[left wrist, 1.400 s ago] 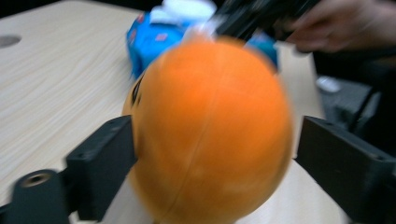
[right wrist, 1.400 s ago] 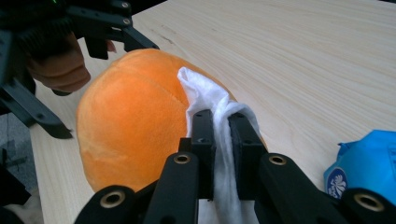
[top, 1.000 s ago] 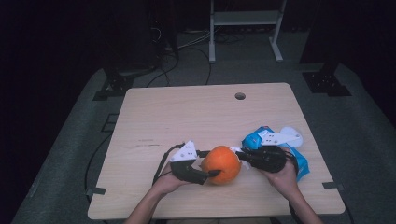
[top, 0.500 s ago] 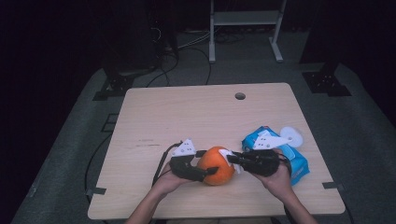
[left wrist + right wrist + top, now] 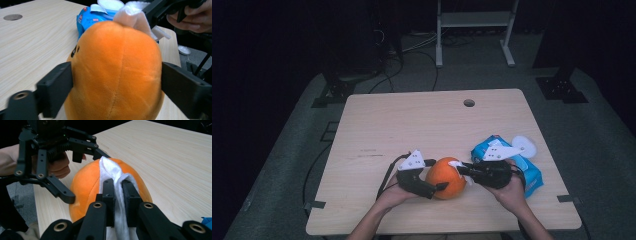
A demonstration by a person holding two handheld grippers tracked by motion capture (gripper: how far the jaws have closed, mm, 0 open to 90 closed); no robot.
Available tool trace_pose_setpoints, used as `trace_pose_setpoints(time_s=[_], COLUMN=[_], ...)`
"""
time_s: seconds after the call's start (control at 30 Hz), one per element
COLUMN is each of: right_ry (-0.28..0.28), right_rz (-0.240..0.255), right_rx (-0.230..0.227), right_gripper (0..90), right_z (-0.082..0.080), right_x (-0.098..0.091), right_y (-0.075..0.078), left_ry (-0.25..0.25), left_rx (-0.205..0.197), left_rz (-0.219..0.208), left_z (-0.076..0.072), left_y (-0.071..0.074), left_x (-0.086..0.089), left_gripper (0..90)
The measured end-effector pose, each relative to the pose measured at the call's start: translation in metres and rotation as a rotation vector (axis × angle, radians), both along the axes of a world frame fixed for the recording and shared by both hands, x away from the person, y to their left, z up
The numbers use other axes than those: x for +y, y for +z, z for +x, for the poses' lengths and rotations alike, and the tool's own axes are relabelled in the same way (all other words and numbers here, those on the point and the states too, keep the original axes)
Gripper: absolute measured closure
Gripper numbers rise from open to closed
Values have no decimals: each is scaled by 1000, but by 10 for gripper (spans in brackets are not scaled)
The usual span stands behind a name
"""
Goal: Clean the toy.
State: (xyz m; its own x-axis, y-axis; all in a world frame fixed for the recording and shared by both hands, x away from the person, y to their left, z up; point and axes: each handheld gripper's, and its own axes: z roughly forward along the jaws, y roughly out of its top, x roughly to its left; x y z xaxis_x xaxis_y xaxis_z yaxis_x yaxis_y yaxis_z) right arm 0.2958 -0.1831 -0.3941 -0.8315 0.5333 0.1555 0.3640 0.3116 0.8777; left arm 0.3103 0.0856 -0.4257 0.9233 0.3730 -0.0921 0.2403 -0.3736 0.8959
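Your worktop (image 5: pixel 422 125) is evenly lit from overhead, pale and free of glare; everything beyond its edges falls to near black. Shadows beneath the things are short and soft. The high view is grainy and slightly soft. In the left gripper view your orange plush (image 5: pixel 117 72) sits sharp, while the near jaws blur at the bottom corners.

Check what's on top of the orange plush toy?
A white wipe lies draped over the top of the orange plush toy, pinched in the right claw. How much of the wipe lies flat on the plush is hidden by the claw.
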Motion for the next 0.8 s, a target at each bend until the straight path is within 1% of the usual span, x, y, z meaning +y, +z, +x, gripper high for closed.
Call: trace_pose_setpoints(time_s=[0.07, 0.13, 0.17, 0.2, 0.23, 0.3, 0.33, 0.37, 0.43, 0.47, 0.5, 0.53, 0.57, 0.6, 0.63, 0.67, 0.73, 0.8], right_ry=[0, 5, 16, 41, 60, 54, 49, 42, 13, -1, -14, -30, -41, -49, -52, -51, -45, -19], right_rz=[-6, -30, -31, -15, -17, -81, -96, -98, -88, -83, -78, -79, -77, -70, -67, -68, -73, -76], right_rx=[1, -20, -28, -22, -28, -85, -98, -101, -101, -94, -87, -83, -81, -69, -57, -56, -64, -69], right_gripper=[818, 820, 820, 820, 820, 820, 821, 821, 820, 820, 818, 817, 818, 818, 818, 819, 821, 822], right_z=[-2, -7, -10, -12, -15, -20, -21, -19, -15, -12, -10, -8, -5, -4, -3, -3, -6, -11], right_x=[1, 6, 9, 13, 17, 27, 28, 28, 21, 17, 13, 9, 5, 2, 0, -1, 2, 8], right_y=[1, 4, 5, 7, 9, 12, 13, 14, 13, 13, 12, 11, 10, 8, 7, 6, 8, 10], left_ry=[10, 14, 20, 21, 17, 8, 5, 0, -13, -27, -44, -54, -54, -48, -44, -39, -22, -3], left_rx=[-14, -20, -13, -10, -9, -18, -17, -15, -13, -15, -14, -23, -27, -27, -31, -36, -33, -19], left_rz=[9, 8, -1, -4, -1, 10, 11, 9, 0, 1, -2, 2, 5, 3, 6, 15, 10, -1], left_z=[-1, -2, -2, -2, -2, -4, -4, -4, -5, -5, -6, -6, -6, -6, -6, -6, -6, -5], left_y=[-2, -4, -5, -6, -6, -5, -5, -5, -6, -5, -5, -5, -5, -5, -5, -5, -5, -7], left_x=[-1, -2, -3, -4, -5, -7, -6, -6, -6, -6, -6, -6, -6, -7, -8, -8, -9, -9], left_gripper=[217, 247, 254, 256, 257, 261, 264, 264, 263, 256, 241, 220, 217, 220, 228, 234, 239, 241])
